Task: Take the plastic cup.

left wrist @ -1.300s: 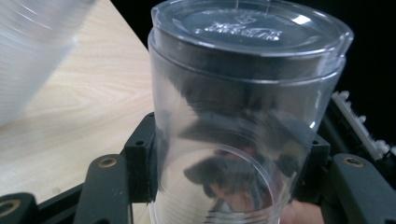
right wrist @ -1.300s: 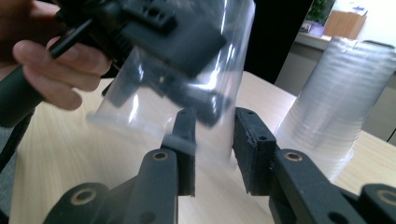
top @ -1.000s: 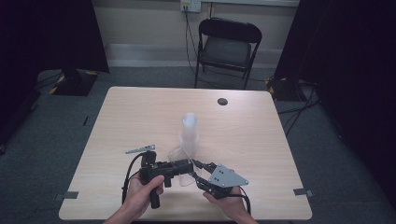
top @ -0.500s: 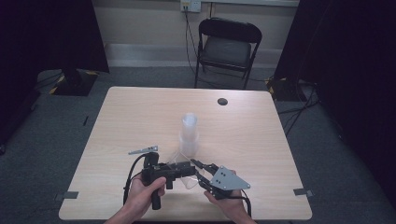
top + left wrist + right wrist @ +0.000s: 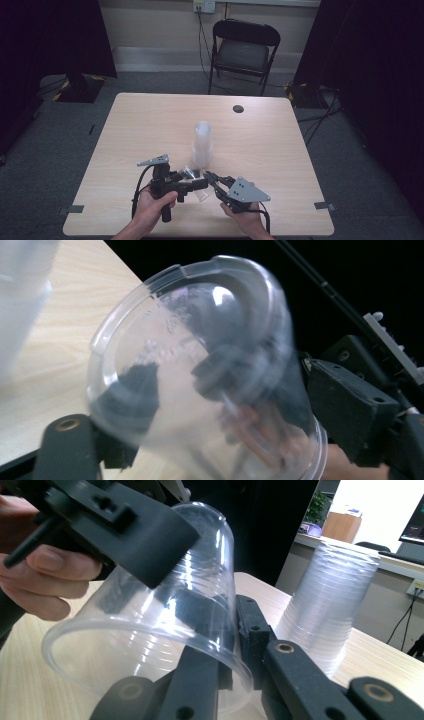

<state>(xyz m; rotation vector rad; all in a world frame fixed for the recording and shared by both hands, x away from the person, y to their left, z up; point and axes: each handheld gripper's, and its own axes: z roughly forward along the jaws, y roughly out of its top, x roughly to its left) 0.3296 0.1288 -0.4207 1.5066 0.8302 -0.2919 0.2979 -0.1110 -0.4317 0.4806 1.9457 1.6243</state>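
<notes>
While both hands sit low at the near edge of the table (image 5: 150, 130), a clear cup (image 5: 192, 176) lies on its side between the two grippers. The right gripper (image 5: 211, 176) pinches the cup's wall near the rim, one jaw inside the mouth and one outside, as the right gripper view shows (image 5: 150, 630). Its jaws have just been closing onto that wall. The left gripper (image 5: 200, 184) has just been opening: in its own view its jaws stand apart on either side of the cup (image 5: 200, 375), and I cannot tell whether the pads touch it. Just beyond the cup a stack of cups (image 5: 202, 144) stands upside down near the table's middle. A black chair (image 5: 243, 50) stands behind the far edge.
</notes>
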